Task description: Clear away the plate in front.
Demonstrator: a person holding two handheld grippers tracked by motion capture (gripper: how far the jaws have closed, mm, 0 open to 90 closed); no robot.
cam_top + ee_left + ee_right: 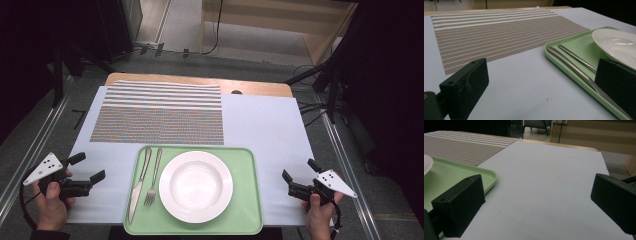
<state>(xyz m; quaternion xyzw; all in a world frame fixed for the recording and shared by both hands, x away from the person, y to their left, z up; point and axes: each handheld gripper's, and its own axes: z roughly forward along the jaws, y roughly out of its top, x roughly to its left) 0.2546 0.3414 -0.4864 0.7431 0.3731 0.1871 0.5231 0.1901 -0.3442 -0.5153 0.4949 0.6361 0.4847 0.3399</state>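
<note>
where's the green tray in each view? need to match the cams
High view: green tray at bottom centre, between the two grippers.
Left gripper view: at right, its near rim running to the bottom right corner.
Right gripper view: at left, one rounded corner behind the left jaw.
Shared landmark: the striped placemat beyond the tray.

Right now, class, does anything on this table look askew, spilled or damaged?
Nothing stands out. The plate sits flat on the green tray, with knife and fork side by side left of it. The striped placemat lies flat beyond.
</note>
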